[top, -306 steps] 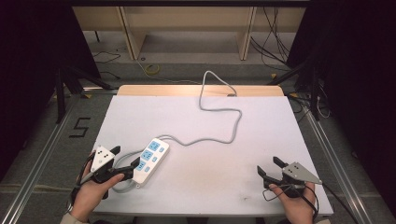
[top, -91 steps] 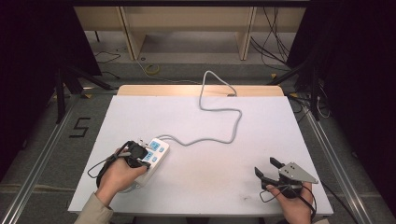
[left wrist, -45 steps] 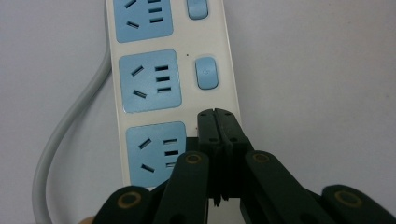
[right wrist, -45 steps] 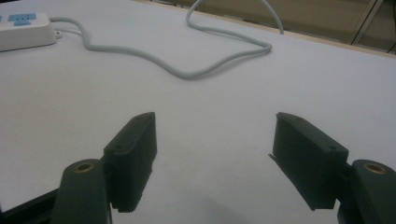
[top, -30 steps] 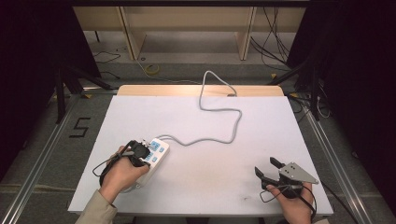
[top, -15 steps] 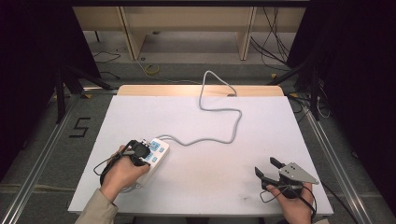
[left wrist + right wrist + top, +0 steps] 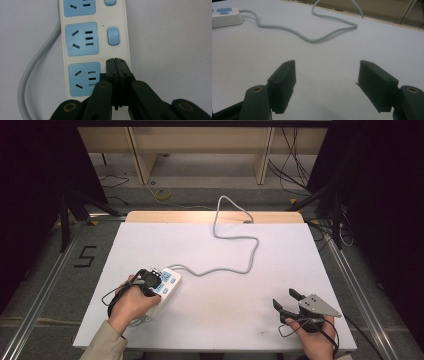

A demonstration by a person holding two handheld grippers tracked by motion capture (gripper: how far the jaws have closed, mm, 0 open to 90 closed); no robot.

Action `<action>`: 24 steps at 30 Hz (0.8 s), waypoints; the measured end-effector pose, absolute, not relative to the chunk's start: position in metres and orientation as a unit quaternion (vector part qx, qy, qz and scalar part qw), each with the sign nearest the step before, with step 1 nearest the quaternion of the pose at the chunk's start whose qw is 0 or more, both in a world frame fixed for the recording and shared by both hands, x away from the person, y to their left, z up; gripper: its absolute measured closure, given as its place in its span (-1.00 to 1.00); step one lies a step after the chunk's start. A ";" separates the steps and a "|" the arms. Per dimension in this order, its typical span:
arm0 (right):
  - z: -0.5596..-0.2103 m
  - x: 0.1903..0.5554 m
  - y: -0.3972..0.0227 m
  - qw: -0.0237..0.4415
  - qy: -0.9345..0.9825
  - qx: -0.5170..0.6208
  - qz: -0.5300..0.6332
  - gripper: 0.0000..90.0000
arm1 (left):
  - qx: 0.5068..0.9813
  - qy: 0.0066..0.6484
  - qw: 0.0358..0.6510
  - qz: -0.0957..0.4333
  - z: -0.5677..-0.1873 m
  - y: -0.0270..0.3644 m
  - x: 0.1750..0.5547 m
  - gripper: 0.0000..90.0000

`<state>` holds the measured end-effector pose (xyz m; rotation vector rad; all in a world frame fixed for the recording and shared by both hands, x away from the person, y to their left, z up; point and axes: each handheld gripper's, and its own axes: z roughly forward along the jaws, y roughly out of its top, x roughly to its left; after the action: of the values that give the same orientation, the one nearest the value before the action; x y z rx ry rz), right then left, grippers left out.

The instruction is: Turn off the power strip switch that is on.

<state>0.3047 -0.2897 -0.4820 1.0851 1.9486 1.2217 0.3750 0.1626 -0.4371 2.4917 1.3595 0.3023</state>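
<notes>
A white power strip (image 7: 169, 281) with blue sockets lies at the table's front left. Its grey cord (image 7: 240, 240) snakes to the far edge. My left gripper (image 7: 150, 279) is over the strip's near end, pointing down. In the left gripper view its jaws are shut together with nothing between them, and the left gripper (image 7: 116, 61) tips rest on the power strip (image 7: 82, 37) beside the nearest socket, below a blue switch (image 7: 113, 36). My right gripper (image 7: 286, 301) sits at the front right, open and empty. The right gripper (image 7: 325, 75) faces the cord (image 7: 312, 38) and the power strip (image 7: 224, 16).
The white table (image 7: 210, 320) has a wooden strip along its far edge (image 7: 200, 216). Dark frames and loose cables stand on the floor at both sides, and shelving stands beyond the table.
Since the oldest frame my left gripper has moved from beside the strip onto its near end and shut. Over the last second nothing has moved.
</notes>
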 end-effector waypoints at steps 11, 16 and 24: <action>-0.482 0.305 -0.290 0.296 0.731 0.408 0.459 -0.30 | 0.865 0.471 0.140 0.102 -0.438 0.163 0.376 0.99; -0.482 0.304 -0.290 0.296 0.732 0.407 0.458 -0.30 | 0.866 0.469 0.134 0.106 -0.438 0.160 0.376 0.99; -0.482 0.304 -0.290 0.297 0.732 0.407 0.459 -0.30 | 0.865 0.471 0.135 0.108 -0.438 0.160 0.375 0.99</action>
<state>0.3044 -0.2896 -0.4818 1.0824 1.9462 1.2205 0.3752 0.1602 -0.4377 2.5070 1.3653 0.3116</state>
